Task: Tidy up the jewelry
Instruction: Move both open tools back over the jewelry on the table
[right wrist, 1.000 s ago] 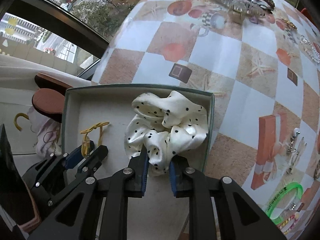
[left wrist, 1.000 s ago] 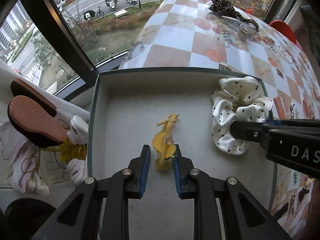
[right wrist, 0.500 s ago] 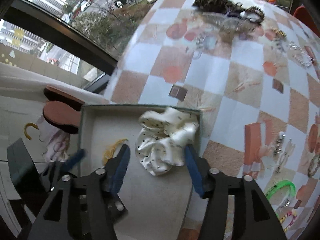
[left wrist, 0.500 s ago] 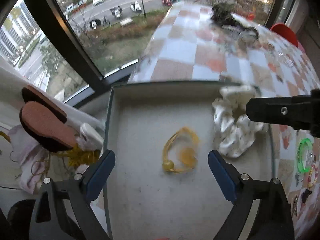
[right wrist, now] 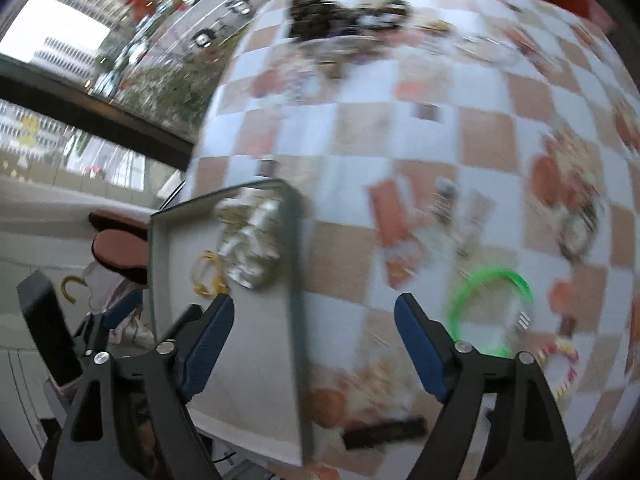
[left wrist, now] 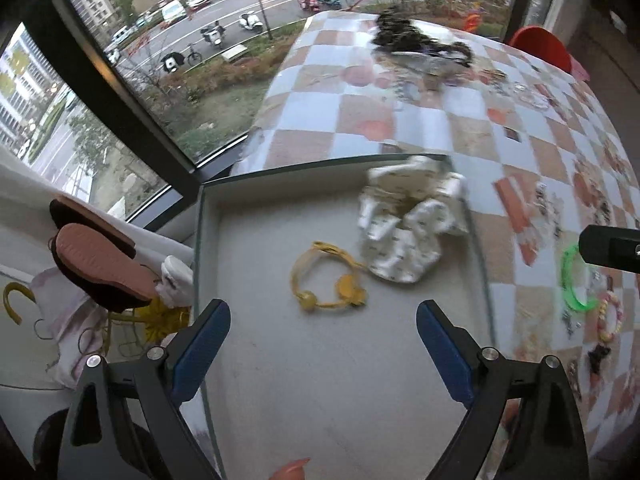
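A shallow grey box with a green rim sits at the table's near left corner. In it lie a yellow hair tie and a white polka-dot scrunchie. My left gripper is open and empty, raised above the box in front of the yellow tie. My right gripper is open and empty, over the box's right rim; the view is blurred. The scrunchie and yellow tie show in the right wrist view too. A green bracelet lies on the cloth right of the box.
The checked tablecloth carries a dark pile of hair accessories at the far end and small clips and a beaded bracelet at the right. A window and slippers lie left, beyond the table edge.
Both grippers opened and let go: the left released the yellow hair tie, the right released the scrunchie. Both pulled back and up; the right has swung rightward towards the green bracelet.
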`<state>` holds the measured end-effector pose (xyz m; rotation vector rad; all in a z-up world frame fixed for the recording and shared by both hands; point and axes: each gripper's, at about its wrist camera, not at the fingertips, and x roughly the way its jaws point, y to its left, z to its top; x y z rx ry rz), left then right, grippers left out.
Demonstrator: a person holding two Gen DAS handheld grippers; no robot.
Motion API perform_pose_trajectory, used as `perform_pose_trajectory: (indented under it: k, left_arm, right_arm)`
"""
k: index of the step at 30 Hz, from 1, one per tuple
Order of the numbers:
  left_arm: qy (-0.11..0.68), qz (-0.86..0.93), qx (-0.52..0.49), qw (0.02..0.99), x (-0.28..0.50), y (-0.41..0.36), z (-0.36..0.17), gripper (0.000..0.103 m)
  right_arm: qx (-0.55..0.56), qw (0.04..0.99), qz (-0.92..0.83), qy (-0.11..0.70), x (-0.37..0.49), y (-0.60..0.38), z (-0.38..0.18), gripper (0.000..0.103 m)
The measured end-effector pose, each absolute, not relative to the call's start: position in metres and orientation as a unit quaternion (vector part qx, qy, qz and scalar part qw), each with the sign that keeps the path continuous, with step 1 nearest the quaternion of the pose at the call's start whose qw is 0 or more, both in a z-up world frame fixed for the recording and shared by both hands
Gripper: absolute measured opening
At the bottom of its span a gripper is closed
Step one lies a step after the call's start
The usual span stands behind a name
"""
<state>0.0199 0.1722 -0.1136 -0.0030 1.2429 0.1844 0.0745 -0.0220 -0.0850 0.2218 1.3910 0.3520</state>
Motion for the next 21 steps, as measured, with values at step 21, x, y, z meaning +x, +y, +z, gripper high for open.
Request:
perform_pose_trajectory:
  k: [21]
  left_arm:
    - [0.594,-0.025,0.034,0.803,0.018,0.038,-0.089,0.097]
  right_arm:
    - [0.183,0.777,0.033,0.602,0.008,-0.208,-0.073,0.103]
